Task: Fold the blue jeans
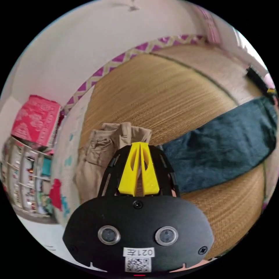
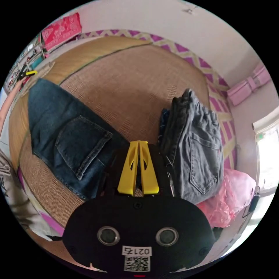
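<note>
left hand-held gripper: jaws pressed together, empty | right hand-held gripper: same | jeans flat on mat, grey jeans folded right

A woven straw mat is carrying everything. The blue jeans are lying flat across it, with folded khaki trousers sitting just beside one end and a grey jeans pile resting near the other end.
</note>
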